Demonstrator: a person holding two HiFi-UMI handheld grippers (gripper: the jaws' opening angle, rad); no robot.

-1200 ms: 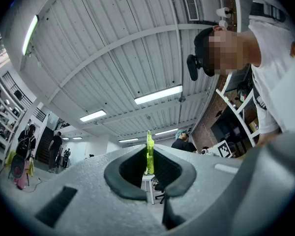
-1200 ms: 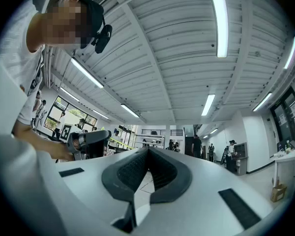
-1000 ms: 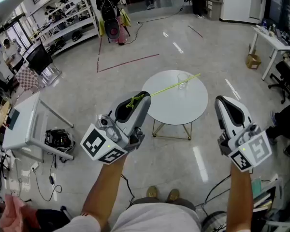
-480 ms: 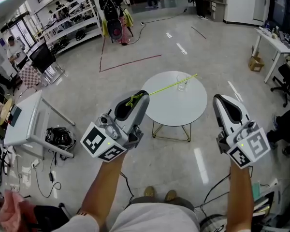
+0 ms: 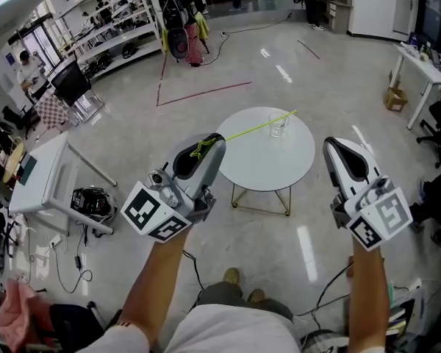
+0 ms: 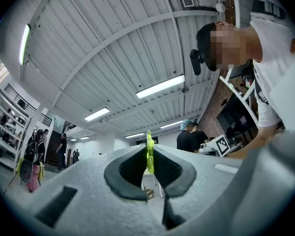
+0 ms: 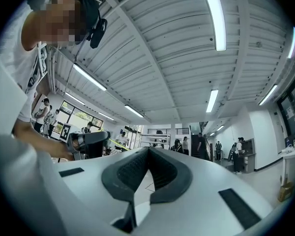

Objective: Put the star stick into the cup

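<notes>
One step looks done: the left claw (image 5: 212, 143), left of centre, is clamped on the star stick (image 5: 257, 129), whose far end points toward the cup (image 5: 278, 126) on the table (image 5: 268, 171). Insertion remains. The right claw (image 5: 339, 147), centre right, is closed and empty.

No legible txt, brand, label or no. in any view. Only sign-like marks: black-and-white square block-pattern markers, no letters or digits. They sit on the left white cube (image 5: 156, 213) behind the left gripper (image 5: 209, 140) & on the right white cube (image 5: 381, 220) behind the right gripper (image 5: 336, 144). One more small marker (image 6: 221, 143) shows in left gripper view, another small marker (image 7: 66, 131) in right gripper view. Black print on person's white T-shirt (image 7: 39, 65): too warped to read.
</notes>
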